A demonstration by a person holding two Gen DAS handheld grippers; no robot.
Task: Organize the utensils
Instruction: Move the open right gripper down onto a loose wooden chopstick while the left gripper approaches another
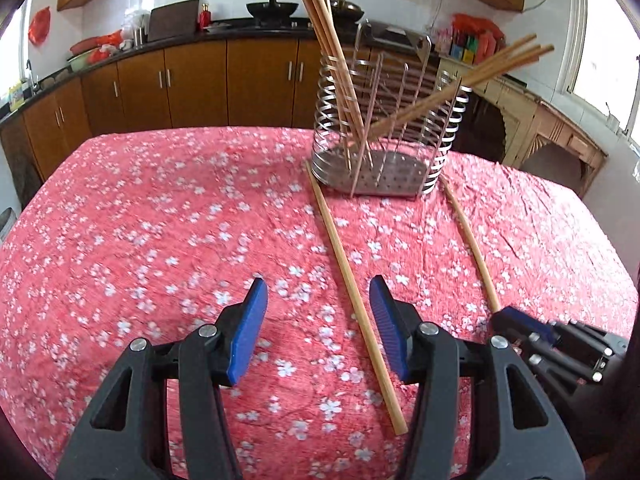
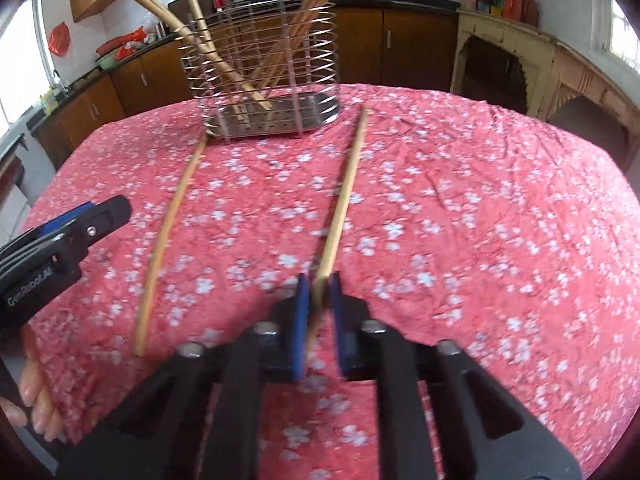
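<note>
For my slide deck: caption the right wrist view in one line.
Right gripper shut on a chopstick lying on the floral tablecloth, wire utensil holder beyond.

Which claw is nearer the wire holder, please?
Neither clearly. The right claw is shut on one chopstick's near end; the left claw is open around the other chopstick. Both are well short of the holder.

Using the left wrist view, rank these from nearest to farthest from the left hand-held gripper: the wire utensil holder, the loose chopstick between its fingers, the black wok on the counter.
1. Loose chopstick, lying on the tablecloth between the open fingers of the left hand-held gripper.
2. Wire utensil holder, at the table's far side, right of centre.
3. Black wok, on the back counter.
</note>
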